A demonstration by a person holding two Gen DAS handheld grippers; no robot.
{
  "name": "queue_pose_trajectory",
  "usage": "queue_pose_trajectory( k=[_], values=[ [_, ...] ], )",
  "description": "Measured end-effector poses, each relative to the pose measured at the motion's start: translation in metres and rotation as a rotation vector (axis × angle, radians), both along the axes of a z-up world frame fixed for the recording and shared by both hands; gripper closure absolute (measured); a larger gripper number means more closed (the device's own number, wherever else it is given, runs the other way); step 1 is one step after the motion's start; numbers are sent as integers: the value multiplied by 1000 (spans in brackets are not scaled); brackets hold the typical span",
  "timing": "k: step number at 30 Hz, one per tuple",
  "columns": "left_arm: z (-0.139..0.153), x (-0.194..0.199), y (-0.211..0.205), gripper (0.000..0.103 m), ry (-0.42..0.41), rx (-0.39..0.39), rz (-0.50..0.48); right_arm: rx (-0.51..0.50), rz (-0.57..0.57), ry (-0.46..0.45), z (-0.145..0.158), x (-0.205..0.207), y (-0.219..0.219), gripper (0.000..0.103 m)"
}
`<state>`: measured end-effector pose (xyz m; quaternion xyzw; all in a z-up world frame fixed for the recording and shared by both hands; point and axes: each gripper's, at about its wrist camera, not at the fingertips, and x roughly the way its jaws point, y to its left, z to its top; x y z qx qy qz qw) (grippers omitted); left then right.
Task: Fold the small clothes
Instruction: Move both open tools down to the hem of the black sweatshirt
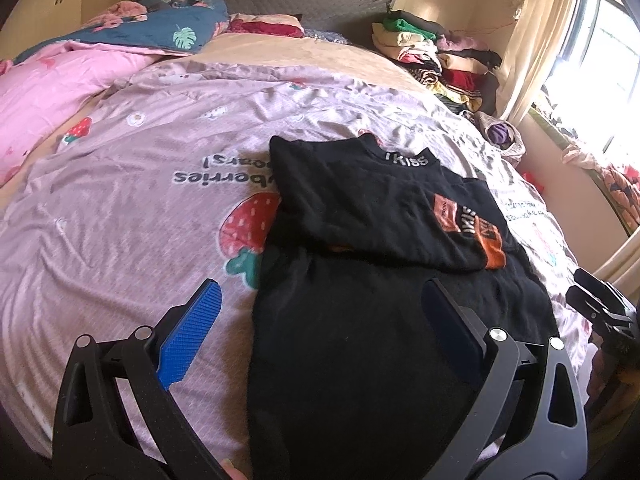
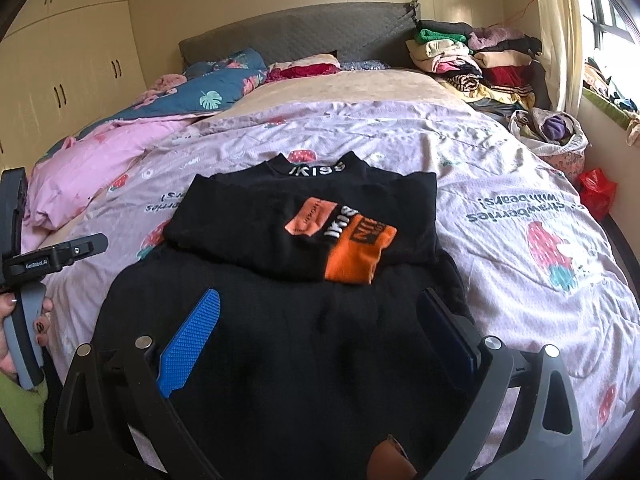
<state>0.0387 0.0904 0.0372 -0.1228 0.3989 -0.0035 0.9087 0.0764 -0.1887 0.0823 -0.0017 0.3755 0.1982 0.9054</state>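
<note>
A black top with an orange patch and white "KISS" lettering lies on the bed, its sleeves folded in across the chest. It also shows in the right wrist view. My left gripper is open above the top's near left part, one blue finger over the quilt, the other over the black cloth. My right gripper is open above the top's near hem, holding nothing. The left gripper's body shows at the left edge of the right wrist view.
A lilac strawberry-print quilt covers the bed. A pink duvet and blue blanket lie at the far left. Stacks of folded clothes sit at the far right by the headboard. A bag of clothes and window are at right.
</note>
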Motion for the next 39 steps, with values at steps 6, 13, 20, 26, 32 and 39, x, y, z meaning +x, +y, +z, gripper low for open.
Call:
queue_pose_trajectory(
  k=[6,13,20,26,32,39],
  values=[
    [-9,-16,8,10,22,28,8,-20,8,22,-8,-12,-6,5],
    [-32,-39,19,10,90,29,-1,-47,1,55,-20,-26,-16,5],
    [-54,-64,23,14,132,-22,-35,-84,-11,95,-38,-38,-25,5],
    [-66,-76,23,49,169,-93,-74,-94,-31,116,-45,-45,-35,5],
    [-72,-86,19,53,195,-143,-106,-96,-47,120,-45,-50,-49,5],
    [-85,-94,4,53,233,-175,-163,-94,-80,131,-45,-57,-75,5]
  ],
)
